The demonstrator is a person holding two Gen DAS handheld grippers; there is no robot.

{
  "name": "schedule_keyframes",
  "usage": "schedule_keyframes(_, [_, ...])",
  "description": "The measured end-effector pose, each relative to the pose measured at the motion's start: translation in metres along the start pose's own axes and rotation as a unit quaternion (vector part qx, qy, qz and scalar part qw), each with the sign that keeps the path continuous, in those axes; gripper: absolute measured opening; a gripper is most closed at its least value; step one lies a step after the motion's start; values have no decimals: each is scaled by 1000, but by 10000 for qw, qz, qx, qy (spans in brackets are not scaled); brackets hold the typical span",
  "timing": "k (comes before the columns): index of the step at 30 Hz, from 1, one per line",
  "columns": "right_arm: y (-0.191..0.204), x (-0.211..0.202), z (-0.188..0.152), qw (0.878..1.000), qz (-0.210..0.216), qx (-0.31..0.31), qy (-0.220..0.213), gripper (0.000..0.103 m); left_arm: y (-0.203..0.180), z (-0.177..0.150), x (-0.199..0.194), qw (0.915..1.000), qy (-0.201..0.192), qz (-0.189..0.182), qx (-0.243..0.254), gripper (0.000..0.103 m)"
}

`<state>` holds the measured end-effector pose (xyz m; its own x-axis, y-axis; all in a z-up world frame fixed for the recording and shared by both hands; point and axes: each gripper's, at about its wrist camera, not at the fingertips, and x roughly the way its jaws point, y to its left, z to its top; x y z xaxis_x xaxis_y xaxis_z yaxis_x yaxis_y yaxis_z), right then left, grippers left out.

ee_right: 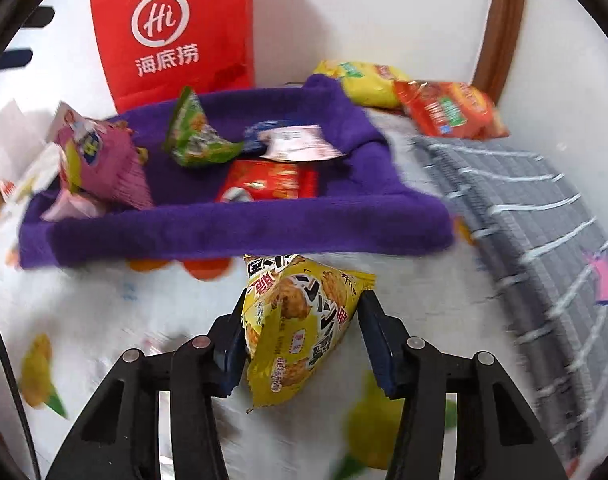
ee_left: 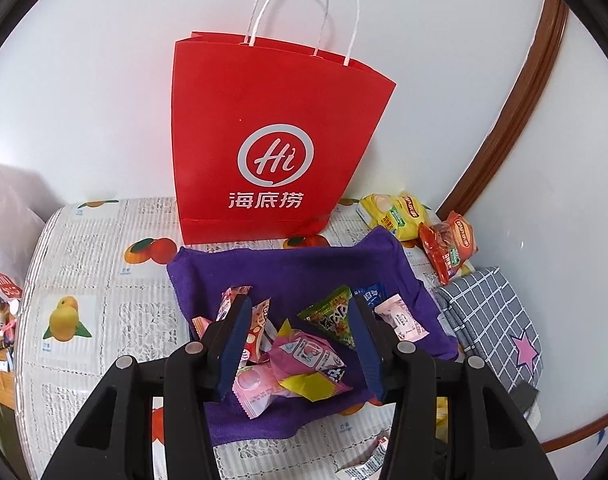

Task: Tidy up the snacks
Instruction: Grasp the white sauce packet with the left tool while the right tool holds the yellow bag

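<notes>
A purple cloth tray (ee_left: 296, 268) lies on the table and holds several snack packets: a pink packet (ee_left: 307, 354), a green triangular packet (ee_left: 335, 316) and a pale pink packet (ee_left: 399, 318). My left gripper (ee_left: 300, 344) is open and hovers over the tray's near side, with the pink packet between its fingers. My right gripper (ee_right: 304, 332) is shut on a yellow triangular snack packet (ee_right: 300, 328) and holds it above the table, just in front of the tray (ee_right: 240, 232). The tray also holds a red packet (ee_right: 268, 184).
A red paper bag (ee_left: 272, 136) stands behind the tray against the wall. Yellow (ee_left: 395, 212) and orange (ee_left: 451, 248) chip bags lie at the back right. A grey checked cloth (ee_left: 495, 320) lies on the right. The table (ee_left: 84, 264) has a fruit-print cover.
</notes>
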<state>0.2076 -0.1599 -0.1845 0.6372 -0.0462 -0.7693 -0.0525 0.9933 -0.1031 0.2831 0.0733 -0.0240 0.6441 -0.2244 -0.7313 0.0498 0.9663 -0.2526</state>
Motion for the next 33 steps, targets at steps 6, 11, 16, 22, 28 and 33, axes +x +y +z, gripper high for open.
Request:
schedule_keyframes(6, [-51,-14,-19,9995,-106,291,87,51,-14,-4,8,9998,135,-22,162,48])
schedule_keyframes(11, [-73,-15,-27,9980,161,605,114,52,-36,-16,13,9984,394,-185,371,48])
schedule_keyframes(16, [-75,-13,-24,9971,272,691,148,52,-56,-45,9,9954,642,-330,637,48])
schedule_keyframes(22, [-72,-14,-24,9977,190,623,165,52,-70,-106,7,9881,882,-324,1222,68])
schedule_keyframes(28, [-72,-13,-24,9978,182,622,166,52,-74,-164,36,9794,1377,-308,1448,70])
schedule_keyframes(33, [-72,-13,-24,9975,230,641,173,53,-80,-179,45,9705,1536,-622,1753,70])
